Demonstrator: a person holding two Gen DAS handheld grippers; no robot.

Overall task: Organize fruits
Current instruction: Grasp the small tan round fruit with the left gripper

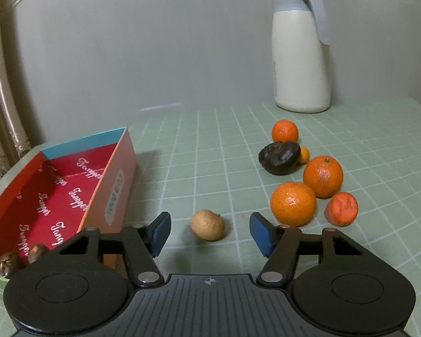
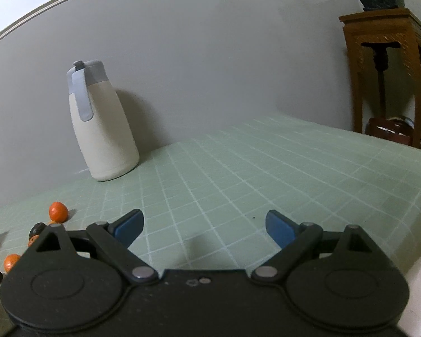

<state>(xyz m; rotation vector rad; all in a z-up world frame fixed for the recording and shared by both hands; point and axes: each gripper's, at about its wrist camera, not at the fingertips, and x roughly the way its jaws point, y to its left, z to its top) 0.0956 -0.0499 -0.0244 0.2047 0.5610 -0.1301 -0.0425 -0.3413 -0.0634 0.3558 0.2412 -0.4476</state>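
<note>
The left gripper tilts down with its jaws apart around a small brown fruit, touching neither pad; its long axis lies crosswise between them. Left of the gripper, the red box holds two dark brown fruits. Ahead right lie oranges. The right gripper gapes wide over bare green mat.

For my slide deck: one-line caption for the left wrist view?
Left gripper open around a small brown fruit on the green mat, red box at left, oranges at right.
</note>
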